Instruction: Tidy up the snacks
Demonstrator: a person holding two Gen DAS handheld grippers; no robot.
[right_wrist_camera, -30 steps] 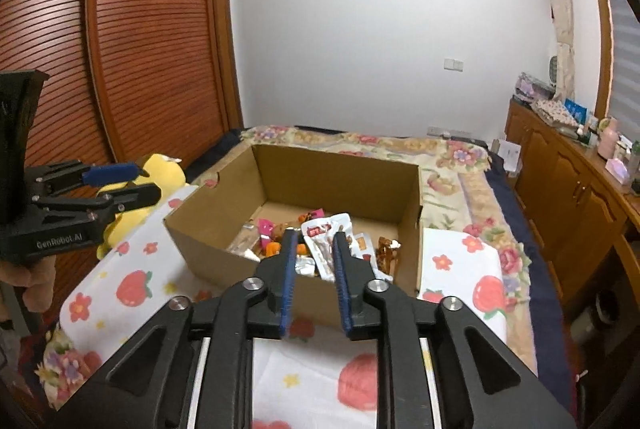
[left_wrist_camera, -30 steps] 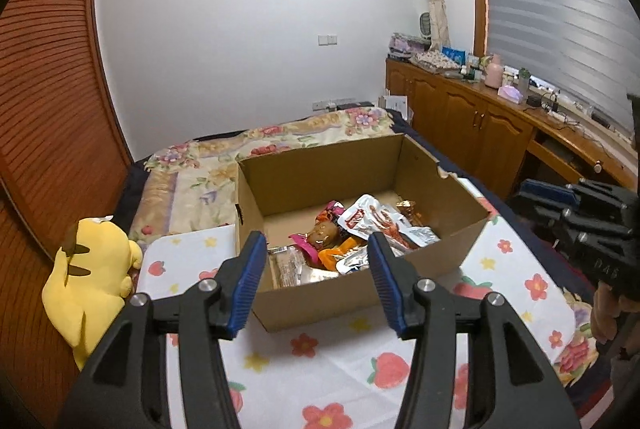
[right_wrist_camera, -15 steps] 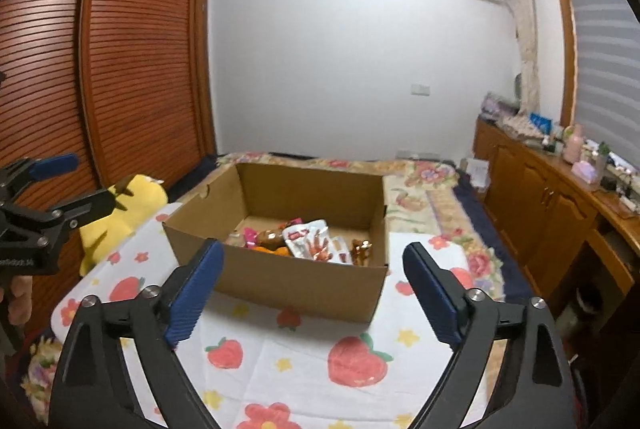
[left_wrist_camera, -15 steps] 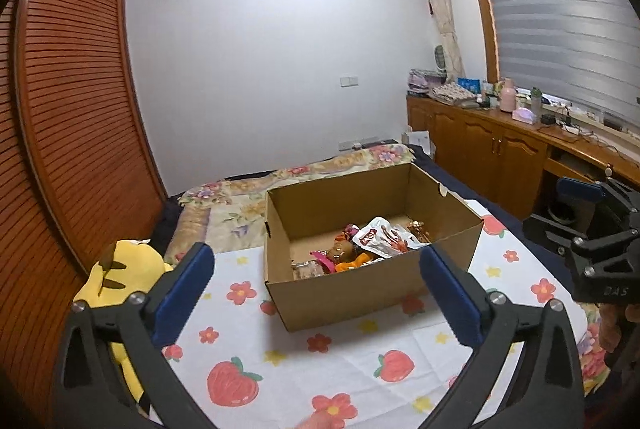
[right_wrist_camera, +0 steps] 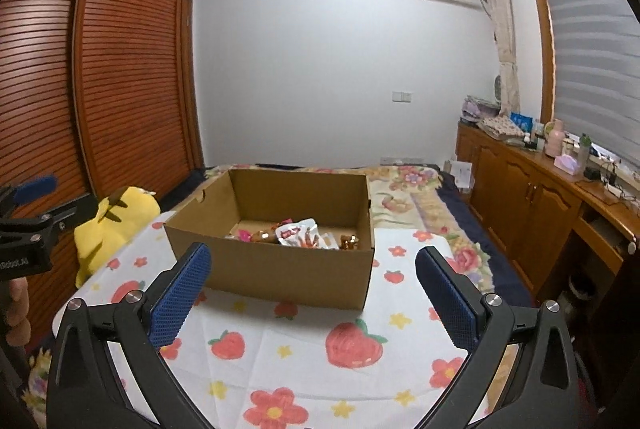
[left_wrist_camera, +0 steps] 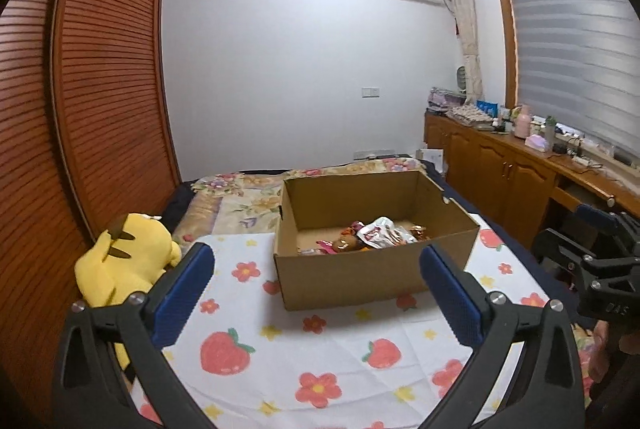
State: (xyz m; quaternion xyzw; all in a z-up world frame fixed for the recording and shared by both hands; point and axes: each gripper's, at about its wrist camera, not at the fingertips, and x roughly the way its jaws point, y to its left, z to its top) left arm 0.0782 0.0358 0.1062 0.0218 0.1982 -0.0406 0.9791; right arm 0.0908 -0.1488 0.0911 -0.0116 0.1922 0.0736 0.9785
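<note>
An open cardboard box (left_wrist_camera: 376, 281) (right_wrist_camera: 280, 273) stands on a strawberry-print cloth (left_wrist_camera: 320, 349) (right_wrist_camera: 304, 345). Several snack packets (left_wrist_camera: 380, 233) (right_wrist_camera: 298, 233) lie in a loose heap on its floor, silver, pink and orange. My left gripper (left_wrist_camera: 316, 257) is open wide, short of the box's near wall, with nothing between its blue pads. My right gripper (right_wrist_camera: 313, 255) is also back from the box, its jaws still opening and empty. Each gripper shows at the edge of the other's view, held in a hand.
A yellow plush toy (left_wrist_camera: 128, 261) (right_wrist_camera: 112, 225) sits at the cloth's left edge. Behind the box lies a floral bedspread (left_wrist_camera: 240, 197). Slatted wooden wardrobe doors (left_wrist_camera: 100, 109) run along the left, and low wooden cabinets (left_wrist_camera: 500, 181) with clutter on top along the right.
Both grippers have drawn back from the box and opened from nearly shut to wide. Both views have tipped upward, so the box looks smaller and farther off.
</note>
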